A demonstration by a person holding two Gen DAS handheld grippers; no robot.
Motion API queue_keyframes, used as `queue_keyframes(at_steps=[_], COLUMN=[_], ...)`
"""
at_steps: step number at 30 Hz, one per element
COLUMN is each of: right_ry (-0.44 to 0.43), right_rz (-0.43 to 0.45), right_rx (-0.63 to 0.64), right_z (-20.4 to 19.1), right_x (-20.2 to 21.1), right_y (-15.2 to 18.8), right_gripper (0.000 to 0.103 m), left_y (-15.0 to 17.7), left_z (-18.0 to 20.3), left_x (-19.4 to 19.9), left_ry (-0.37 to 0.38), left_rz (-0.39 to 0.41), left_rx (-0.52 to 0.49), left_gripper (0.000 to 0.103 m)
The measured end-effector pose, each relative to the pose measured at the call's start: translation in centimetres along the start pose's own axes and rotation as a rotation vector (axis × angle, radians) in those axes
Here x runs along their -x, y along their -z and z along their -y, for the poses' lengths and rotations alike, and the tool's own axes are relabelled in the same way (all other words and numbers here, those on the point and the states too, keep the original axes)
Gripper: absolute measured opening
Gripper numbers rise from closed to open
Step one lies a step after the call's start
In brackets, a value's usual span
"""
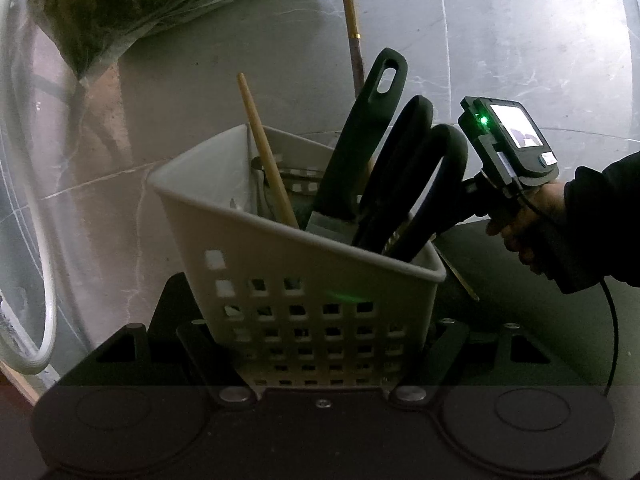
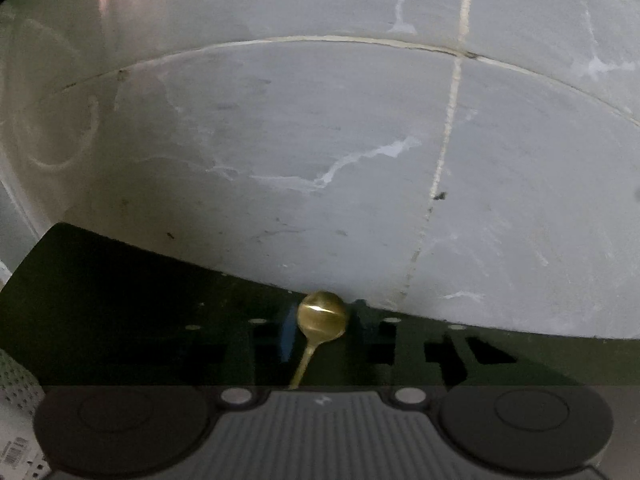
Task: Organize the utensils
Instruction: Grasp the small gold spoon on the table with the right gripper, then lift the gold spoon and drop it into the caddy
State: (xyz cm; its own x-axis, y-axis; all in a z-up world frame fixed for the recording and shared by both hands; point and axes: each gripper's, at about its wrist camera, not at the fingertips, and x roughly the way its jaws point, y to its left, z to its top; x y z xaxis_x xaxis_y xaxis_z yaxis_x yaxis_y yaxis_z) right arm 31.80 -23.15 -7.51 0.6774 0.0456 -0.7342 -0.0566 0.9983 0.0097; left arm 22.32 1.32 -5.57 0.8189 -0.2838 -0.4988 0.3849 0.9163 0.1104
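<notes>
Gold spoon [image 2: 322, 316] between right tongs [image 2: 320, 332]; bowl protrudes forward.

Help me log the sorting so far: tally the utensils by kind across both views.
Chopsticks: 2
Knife: 1
Scissors: 1
Spoon: 1
Total: 5

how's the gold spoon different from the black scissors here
Colour: the gold spoon is shiny brass-toned, the black scissors matt and dark.
Place: the scissors stand handles-up in the white basket, the spoon lies outside it over a dark mat, between the right gripper fingers.
Build: the scissors show two big loop handles, the spoon a small round bowl on a thin stem.
Both are utensils.
</notes>
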Motion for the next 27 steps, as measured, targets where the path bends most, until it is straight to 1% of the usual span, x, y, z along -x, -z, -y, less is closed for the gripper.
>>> queue_keyframes(at_steps=[8,10,12,15,24,27], right_ry=[-0.003,0.000,0.000,0.009,0.048,0.068], right_rz=[0.009,0.020,0.037,0.092,0.308,0.382], right_rx=[0.014,0.014,0.008,0.013,0.042,0.058], right_z=[0.0,0.1,0.1,0.0,-1.6,-2.4], right_x=[0.7,1.3,1.1,1.9,8.9,11.9], right_y=[0.7,1.2,0.8,0.5,2.1,1.8], right_gripper=[0.030,0.030,0.030,0.030,0.030,0.030], left_y=[0.1,0.0,0.0,0.1,0.3,0.4], left_z=[0.0,0.1,0.1,0.1,-0.2,-0.5], left_x=[0.0,0.0,0.1,0.1,0.2,0.2], left_ry=[0.000,0.000,-0.001,0.002,0.018,0.028], left_rz=[-0.001,-0.001,-0.001,0.003,0.016,0.020], left_rx=[-0.001,-0.001,-0.002,-0.006,-0.033,-0.039], left_gripper=[0.079,0.079,0.079,0.079,0.079,0.079])
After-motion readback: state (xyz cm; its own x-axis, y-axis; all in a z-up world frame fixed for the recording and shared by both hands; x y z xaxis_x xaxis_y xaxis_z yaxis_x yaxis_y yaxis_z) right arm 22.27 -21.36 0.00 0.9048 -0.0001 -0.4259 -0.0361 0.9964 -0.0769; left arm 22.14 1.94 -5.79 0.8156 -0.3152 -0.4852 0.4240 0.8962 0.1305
